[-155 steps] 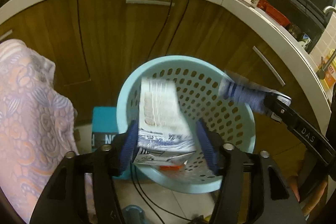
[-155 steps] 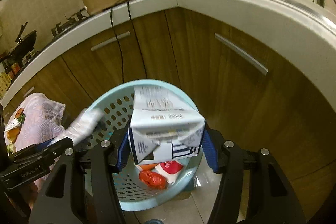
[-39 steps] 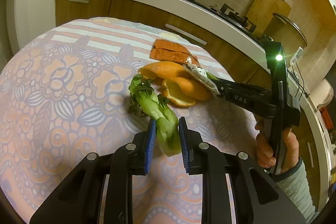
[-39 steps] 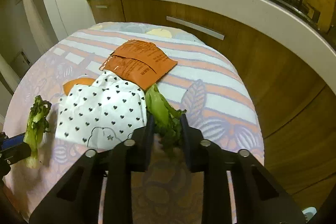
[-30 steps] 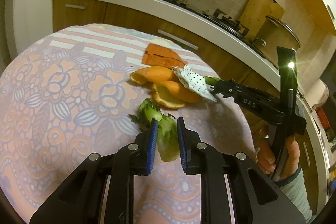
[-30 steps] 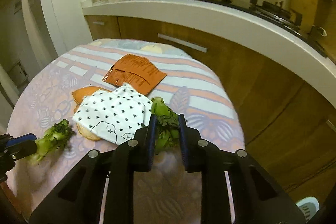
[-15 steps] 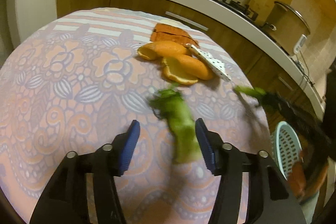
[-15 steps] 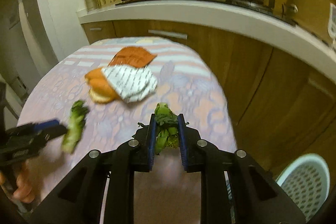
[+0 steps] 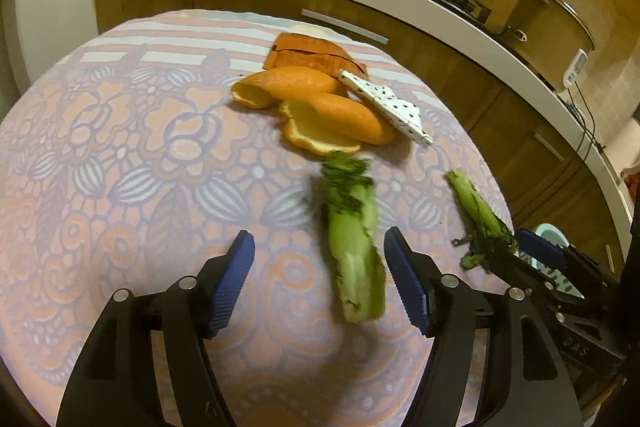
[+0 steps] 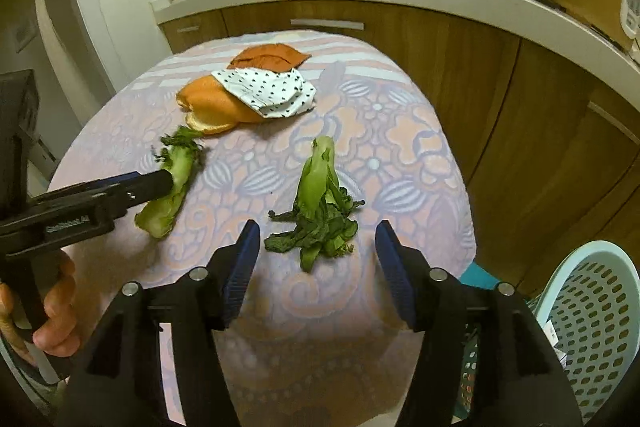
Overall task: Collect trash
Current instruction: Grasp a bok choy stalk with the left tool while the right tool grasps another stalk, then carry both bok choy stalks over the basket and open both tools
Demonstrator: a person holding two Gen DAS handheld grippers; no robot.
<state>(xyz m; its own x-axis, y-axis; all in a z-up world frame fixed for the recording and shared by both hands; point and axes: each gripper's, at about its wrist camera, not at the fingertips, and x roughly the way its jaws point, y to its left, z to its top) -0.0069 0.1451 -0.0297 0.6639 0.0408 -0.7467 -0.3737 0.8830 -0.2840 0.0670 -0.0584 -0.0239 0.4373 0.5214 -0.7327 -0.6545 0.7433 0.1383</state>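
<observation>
Two greens are lying on the table (image 10: pixel 400 147): the stalk (image 10: pixel 172 187) left, the leafy piece (image 10: pixel 320 211) right. Behind them the peels (image 10: pixel 216 107) are sitting, seemingly under a napkin (image 10: pixel 268 93). A basket (image 10: pixel 592 311) is standing beside the table, right.

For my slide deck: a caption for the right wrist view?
Open right gripper above a wilted green vegetable stalk on the floral tablecloth.
</observation>
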